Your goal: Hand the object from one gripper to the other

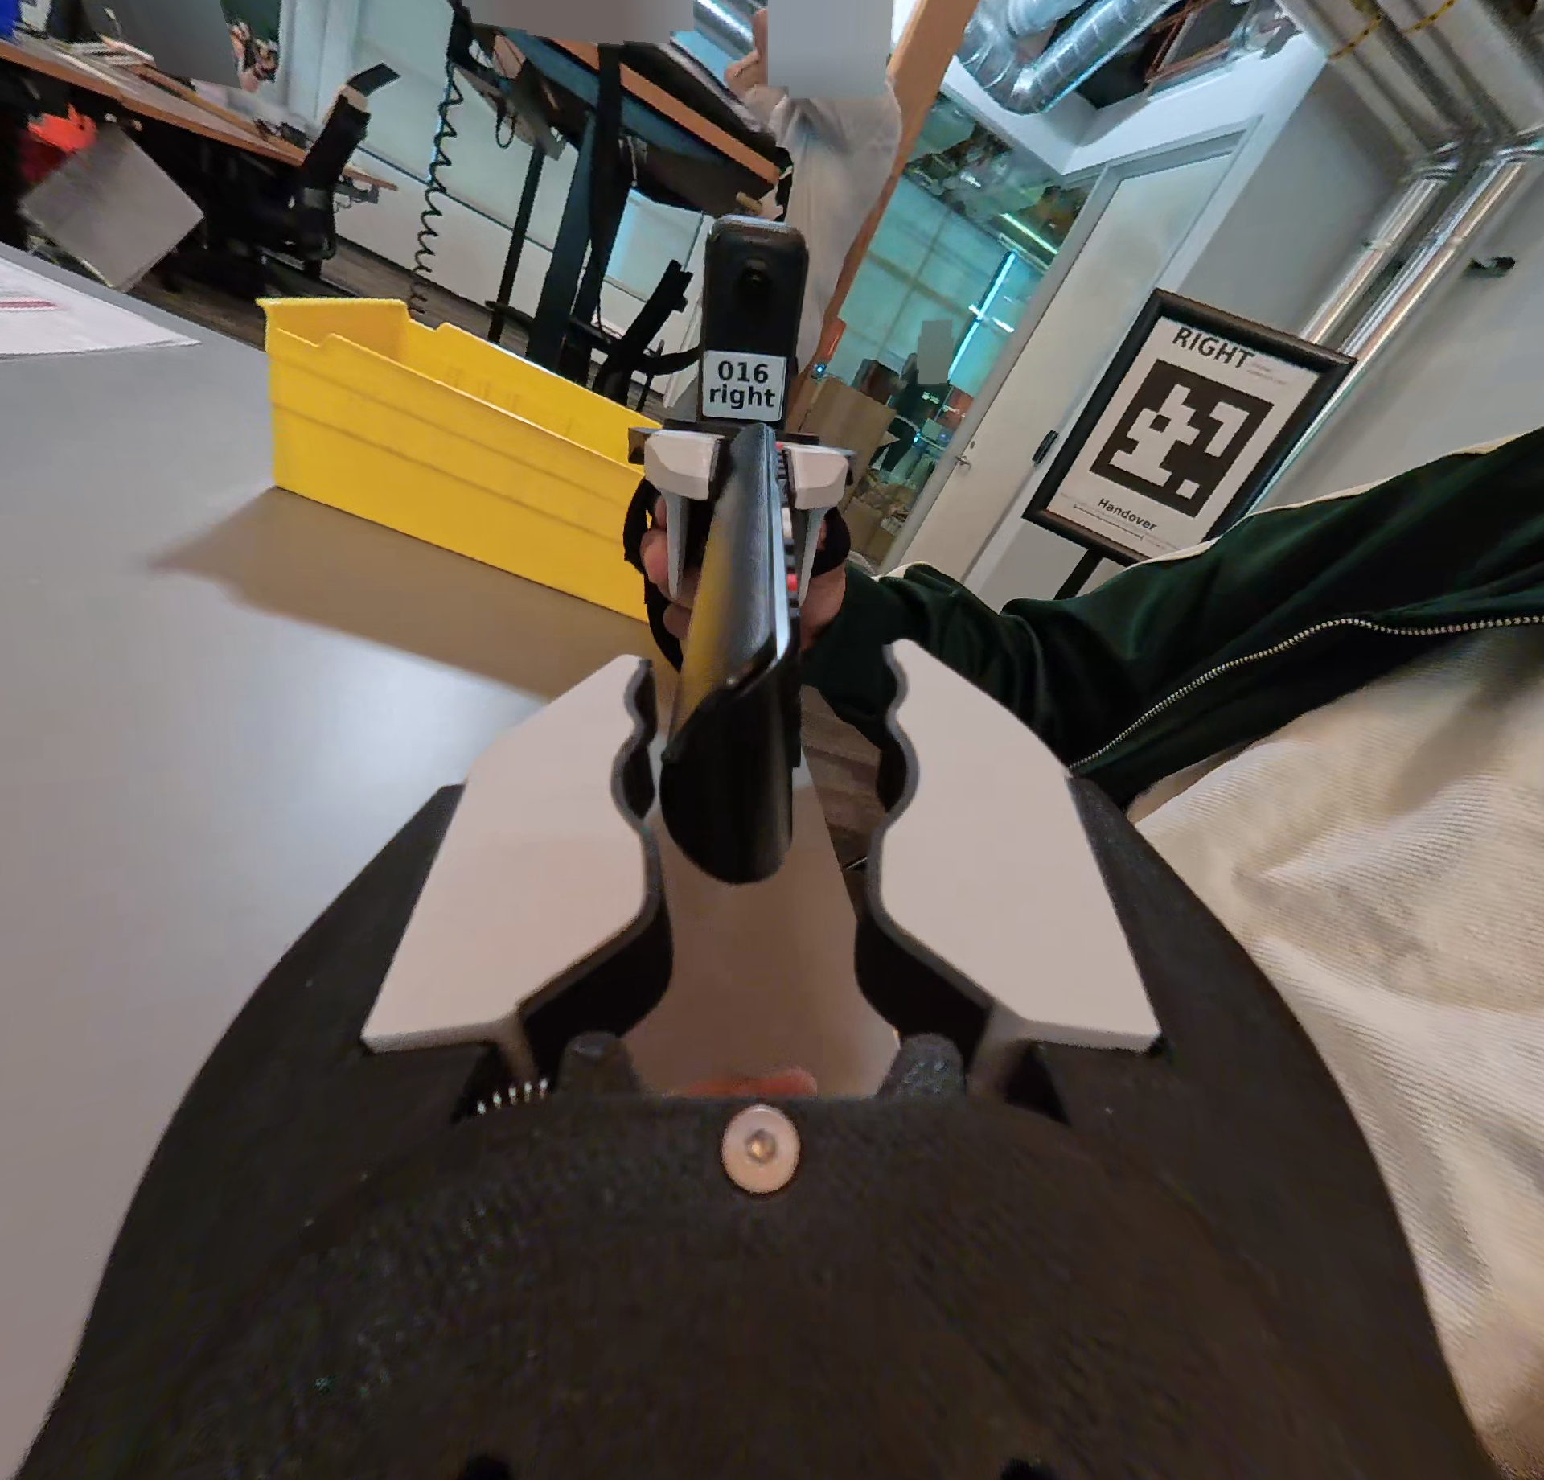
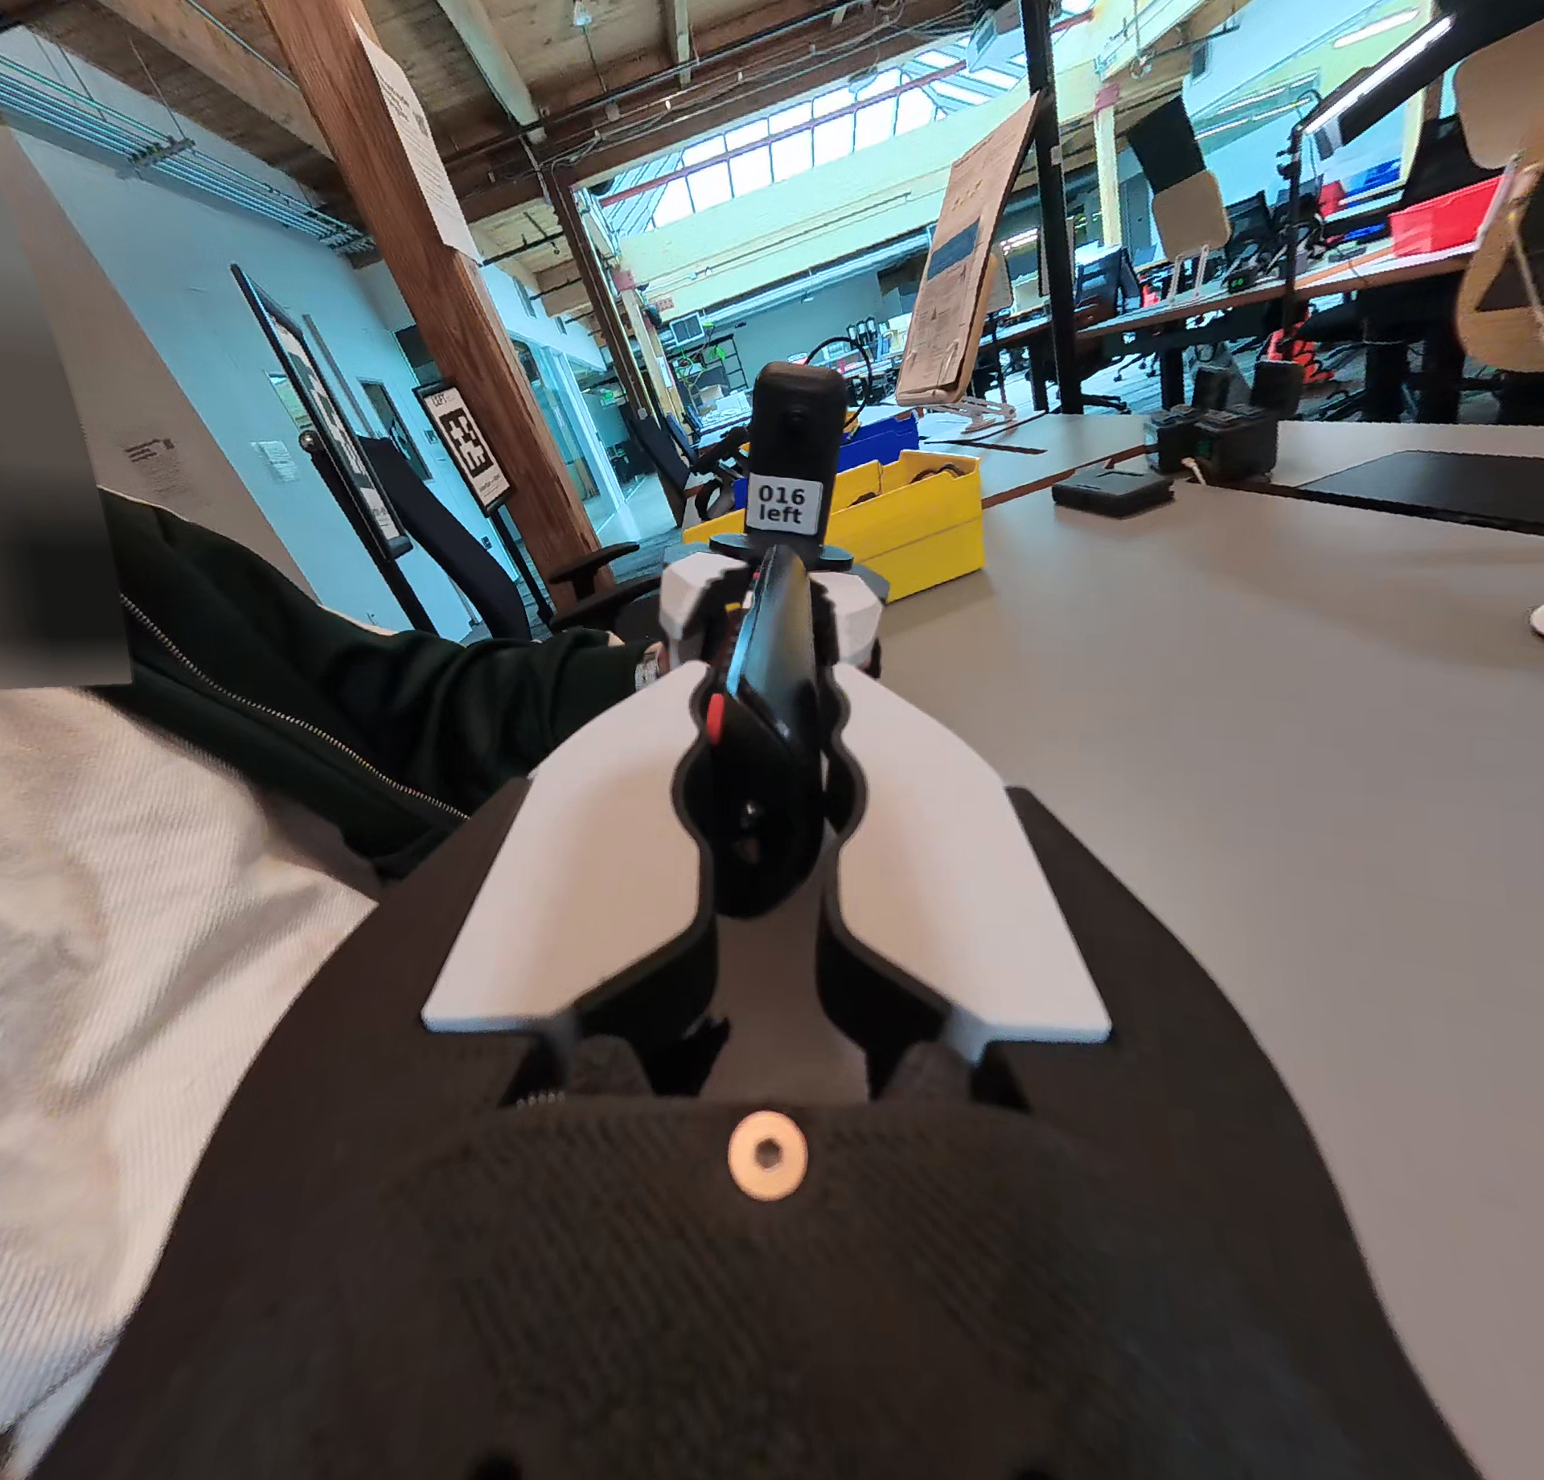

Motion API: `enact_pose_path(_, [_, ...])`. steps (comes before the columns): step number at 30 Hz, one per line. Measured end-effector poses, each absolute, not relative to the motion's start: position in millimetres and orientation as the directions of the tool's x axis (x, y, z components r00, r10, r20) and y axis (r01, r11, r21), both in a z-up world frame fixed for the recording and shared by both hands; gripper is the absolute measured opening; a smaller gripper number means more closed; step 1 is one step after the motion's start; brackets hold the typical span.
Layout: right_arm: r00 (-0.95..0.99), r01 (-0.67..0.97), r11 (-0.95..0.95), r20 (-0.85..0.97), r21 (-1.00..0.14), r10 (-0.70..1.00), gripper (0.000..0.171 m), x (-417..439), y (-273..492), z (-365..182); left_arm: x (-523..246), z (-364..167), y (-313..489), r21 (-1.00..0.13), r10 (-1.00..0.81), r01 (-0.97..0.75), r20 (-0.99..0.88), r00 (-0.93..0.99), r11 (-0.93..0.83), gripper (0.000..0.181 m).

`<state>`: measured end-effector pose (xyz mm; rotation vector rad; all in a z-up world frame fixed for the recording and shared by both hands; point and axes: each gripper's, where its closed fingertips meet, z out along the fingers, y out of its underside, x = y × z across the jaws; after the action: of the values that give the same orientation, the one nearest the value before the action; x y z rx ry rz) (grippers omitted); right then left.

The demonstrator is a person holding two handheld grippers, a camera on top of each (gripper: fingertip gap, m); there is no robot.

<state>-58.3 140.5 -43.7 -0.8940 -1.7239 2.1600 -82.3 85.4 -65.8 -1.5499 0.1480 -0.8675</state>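
Right gripper (image 2: 764,759) pinches one end of the slim, glossy black plastic remote (image 1: 739,654); left gripper (image 1: 764,738) gapes around the other end, apparently not yet touching. Rigid, light, slippery: grip its flat faces. Both hover beside the yellow plastic bin (image 1: 434,429), with open room.

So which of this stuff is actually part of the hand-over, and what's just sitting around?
Part of the job:
long black remote-like object
left tongs, open around it
right tongs, shut on it

Lying about:
yellow plastic bin
grey table
framed black-and-white marker sign
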Motion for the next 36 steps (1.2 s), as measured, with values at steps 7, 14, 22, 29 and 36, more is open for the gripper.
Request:
enact_pose_path(7, [-0.791,0.183,-0.304,-0.324,-0.935,0.519,0.023,-57.7,134.0,-40.3,-82.2,-61.4,84.6,-0.903,-0.569,0.394,0.416,0.709,-0.170,0.025])
enact_pose_path(14, [-0.792,0.135,-0.333,-0.304,-0.933,0.530,0.026,-62.4,136.8,-33.3,-84.7,-54.5,86.3,-0.888,-0.558,0.437,0.438,0.705,-0.144,0.024])
enact_pose_path(22, [-0.661,-0.024,-0.420,-0.301,-0.907,0.688,0.073,-73.5,184.3,-20.7,-117.4,-46.4,82.8,-0.867,-0.468,0.496,0.454,0.758,-0.037,0.023])
enact_pose_path(29, [-0.327,-0.089,0.112,0.136,-0.990,0.935,0.069,-83.4,202.1,-34.1,-147.2,-44.3,76.1,-0.783,-0.436,0.621,0.549,0.713,0.028,0.023])
enact_pose_path(36, [-0.160,0.107,0.841,0.826,-0.530,0.541,0.065,-85.6,185.1,-41.1,-145.4,-49.4,79.8,-0.804,-0.409,0.595,0.538,0.737,0.014,0.023])
